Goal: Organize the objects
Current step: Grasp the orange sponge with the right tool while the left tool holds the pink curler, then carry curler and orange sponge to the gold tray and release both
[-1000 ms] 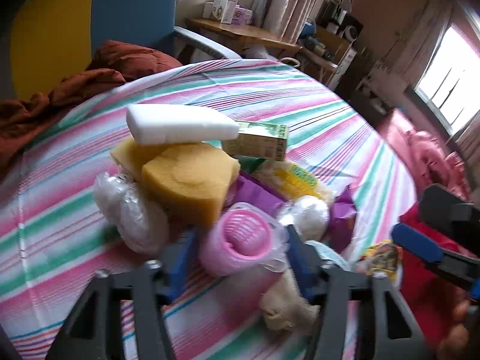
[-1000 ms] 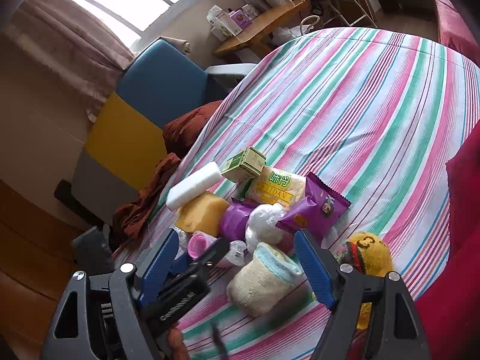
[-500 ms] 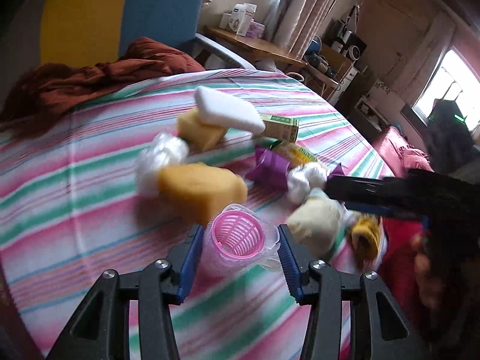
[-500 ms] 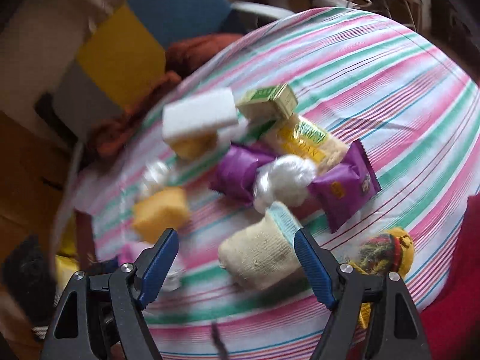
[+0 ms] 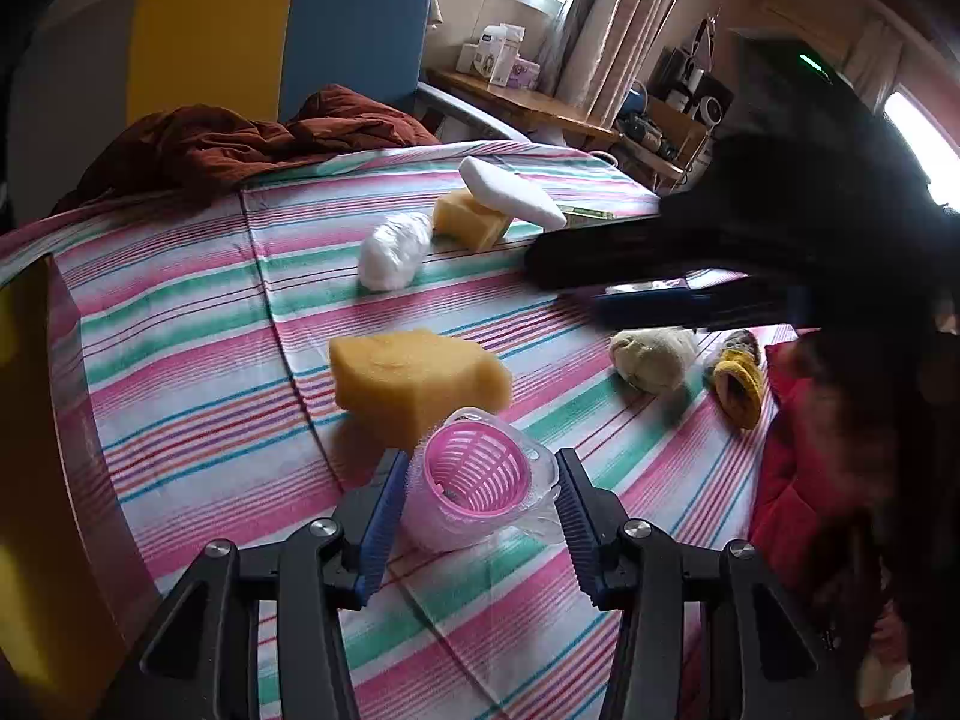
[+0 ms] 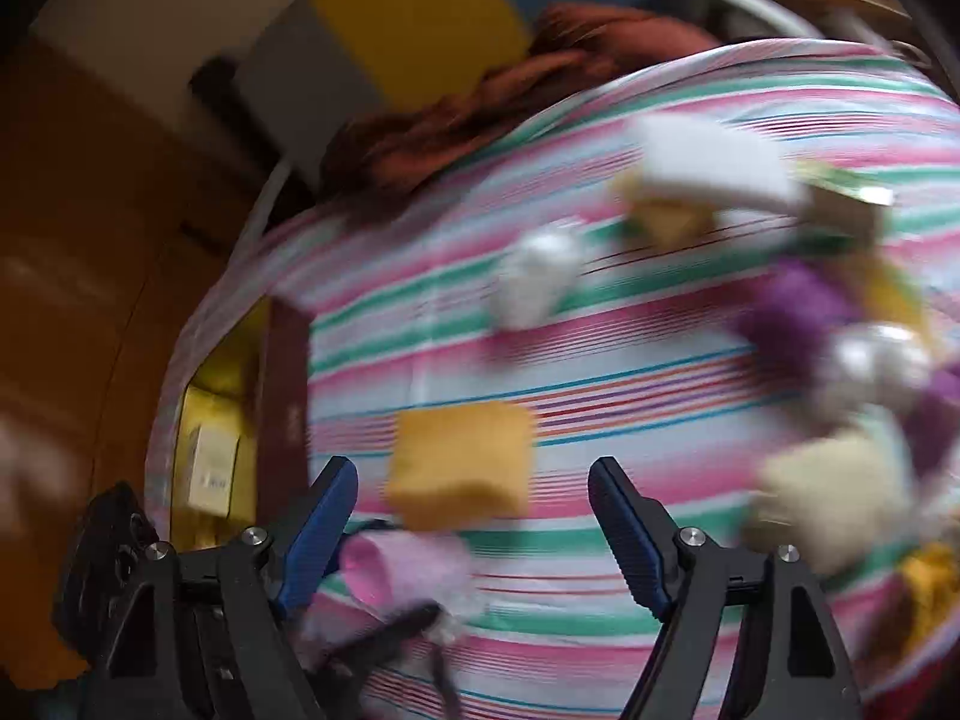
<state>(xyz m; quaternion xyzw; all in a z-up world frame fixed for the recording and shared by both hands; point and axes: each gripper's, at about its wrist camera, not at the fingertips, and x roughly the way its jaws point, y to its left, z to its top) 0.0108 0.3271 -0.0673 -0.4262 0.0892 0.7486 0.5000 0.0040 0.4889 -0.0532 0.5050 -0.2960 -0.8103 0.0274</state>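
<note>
My left gripper (image 5: 474,483) is shut on a small pink basket (image 5: 474,474) in clear wrap, held just above the striped tablecloth (image 5: 198,330). Right behind it lies a yellow sponge (image 5: 414,378). My right gripper (image 5: 570,282) reaches in from the right as a dark blur. In the blurred right wrist view, my right gripper (image 6: 474,480) stands open with nothing gripped. The yellow sponge (image 6: 462,462) lies just beyond its tips, in line with the gap. The pink basket (image 6: 402,570) shows at the lower left.
Farther back lie a white wrapped ball (image 5: 393,252), a second sponge (image 5: 474,219) under a white foam block (image 5: 510,192), a cream sock roll (image 5: 654,354) and a yellow knit piece (image 5: 735,372). Purple packets (image 6: 792,312) lie right. A yellow bin (image 6: 210,438) stands at the table's left edge.
My left gripper pulled the pink basket out of the pile toward the near left. The yellow sponge now lies apart. My right gripper swung left and rolled, facing that sponge.
</note>
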